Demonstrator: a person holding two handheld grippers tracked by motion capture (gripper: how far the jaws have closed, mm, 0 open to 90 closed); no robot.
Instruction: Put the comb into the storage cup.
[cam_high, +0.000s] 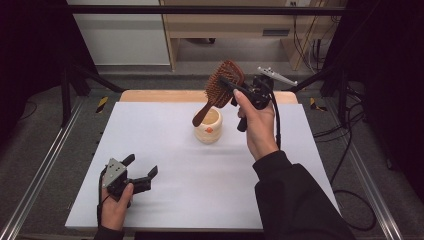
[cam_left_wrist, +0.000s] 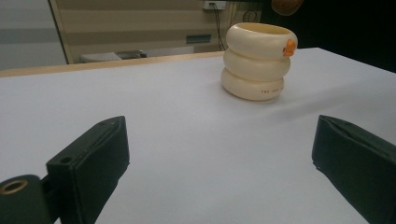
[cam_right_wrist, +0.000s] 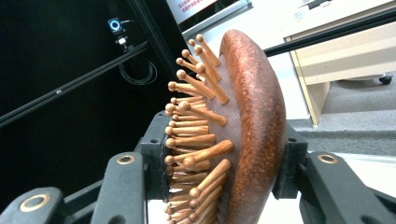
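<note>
Claw grip comes first: the right claw (cam_high: 239, 91) is seen pinching the wooden hairbrush (cam_high: 223, 86) across its head, one jaw pressed into the bristle side and the other against the smooth domed back, as the right gripper view makes plain (cam_right_wrist: 247, 130). The brush is held in the air above the far middle of the desk (cam_high: 165, 150), tilted, with its handle pointing down toward the mouth of the cream ringed cup (cam_high: 209, 127) that stands on the white surface. The handle tip appears to hang just over the cup's opening, though contact with the rim cannot be judged.

The hairbrush is judged to be light and stiff in its wooden body, but the knobbed pins sit in a cushioned pad and are expected to give under pressure, so a grip on the head is likely to feel spongy and may let the brush pivot. The polished back looks slippery. A firmer hold would probably be had on the narrow neck or the handle, yet these must stay free if the handle is to be lowered into the cup.

The cup looks smooth, rigid and possibly breakable, and light enough to be tipped by a sideways knock from the handle.

The left claw (cam_high: 142, 172) is held spread and empty, low over the near left of the desk, well apart from the cup (cam_left_wrist: 259, 60).
</note>
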